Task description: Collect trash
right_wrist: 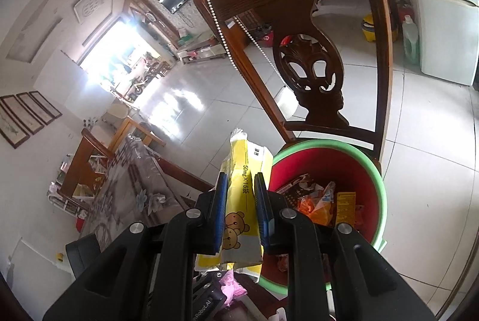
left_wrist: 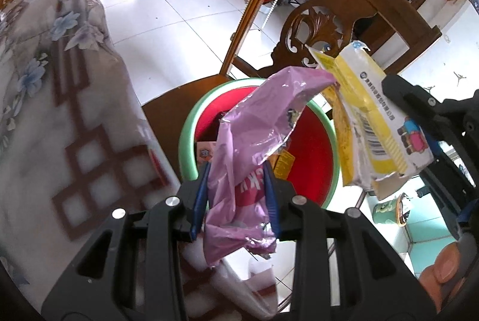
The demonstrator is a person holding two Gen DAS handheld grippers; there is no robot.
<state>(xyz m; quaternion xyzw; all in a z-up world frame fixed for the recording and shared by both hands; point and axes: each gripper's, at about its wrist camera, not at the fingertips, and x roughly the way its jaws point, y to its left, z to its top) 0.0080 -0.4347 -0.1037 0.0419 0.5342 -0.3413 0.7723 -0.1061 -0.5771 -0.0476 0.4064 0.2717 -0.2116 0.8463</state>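
Left gripper [left_wrist: 236, 195] clenches the pink wrapper [left_wrist: 254, 135] right over the bin [left_wrist: 187, 141], while right gripper [right_wrist: 239, 210], gripping the yellow box [right_wrist: 242, 201], hangs just left of it.

A crumpled pink wrapper [left_wrist: 248, 147] hangs upright over the bin [left_wrist: 188, 141], a red bucket with a green rim standing on a wooden chair seat [left_wrist: 170, 105]. A torn yellow-and-white packet [right_wrist: 242, 201] printed with bears is upright just beside the rim. Orange and yellow wrappers [right_wrist: 323, 201] lie inside the bin
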